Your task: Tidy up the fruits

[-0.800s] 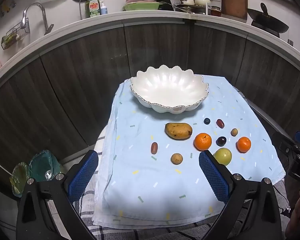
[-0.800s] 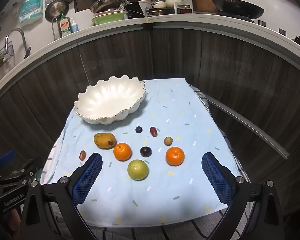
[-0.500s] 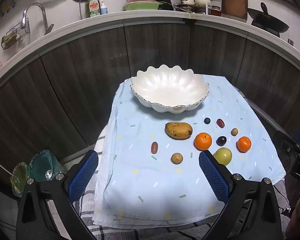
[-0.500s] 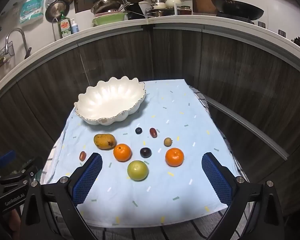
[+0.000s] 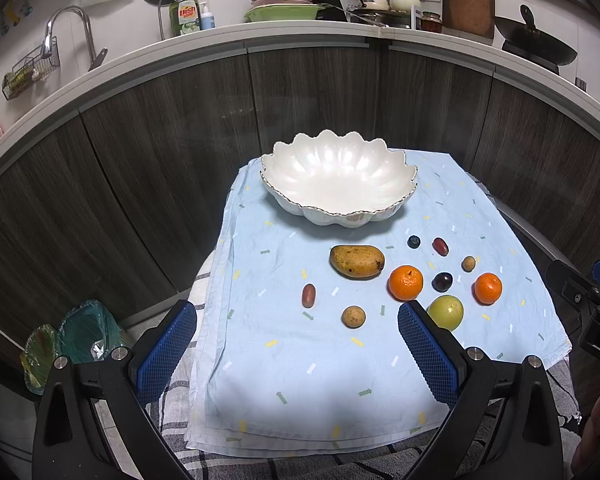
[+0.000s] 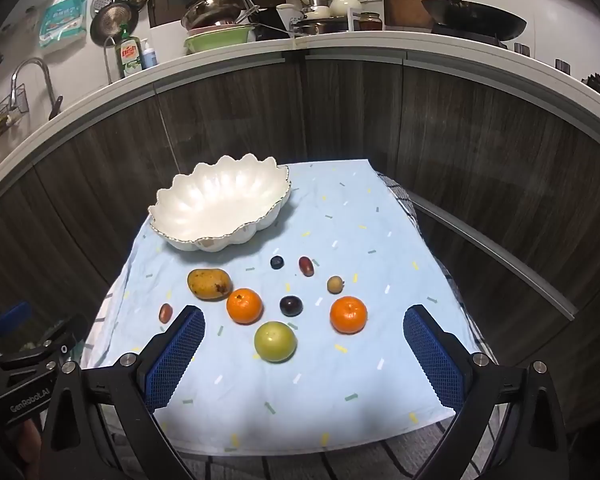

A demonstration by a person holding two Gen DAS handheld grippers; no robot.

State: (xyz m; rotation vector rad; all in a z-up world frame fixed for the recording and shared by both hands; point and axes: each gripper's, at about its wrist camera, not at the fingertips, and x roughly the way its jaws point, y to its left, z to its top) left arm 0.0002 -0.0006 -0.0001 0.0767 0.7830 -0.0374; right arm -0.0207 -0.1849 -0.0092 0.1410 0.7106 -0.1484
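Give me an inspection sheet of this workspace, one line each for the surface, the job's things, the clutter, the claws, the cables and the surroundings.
Surface: light blue cloth with confetti print, laid over a checked cloth.
Job's things: white scalloped bowl, empty; mango, two oranges, green fruit, dark plum and several small fruits, all loose on the cloth.
Clutter: nothing seen on the cloth.
Claws: left claw and right claw open wide, holding nothing.
Cables: nothing seen.
Surroundings: dark cabinet fronts; counter with faucet, dish soap, pans, wok.
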